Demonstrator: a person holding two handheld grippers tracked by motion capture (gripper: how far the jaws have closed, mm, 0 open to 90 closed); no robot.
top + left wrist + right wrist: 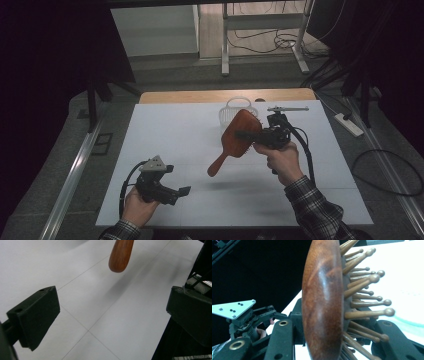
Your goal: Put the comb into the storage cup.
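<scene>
A: Where is the wooden hairbrush (239, 136)?

B: Lifted clear of the white tabletop (165, 140), toward its far right; the right gripper (248, 135) clenches the brush head, back and bristle side pressed between its jaws, handle slanting down toward the near edge.

A: And the left gripper (186, 190)?

B: Released, jaws spread, near the near left corner. A white basket (235, 108) sits at the far edge.

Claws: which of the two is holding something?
The right claw: it grips the wooden hairbrush above the table. The left claw is open, holding nothing.
</scene>
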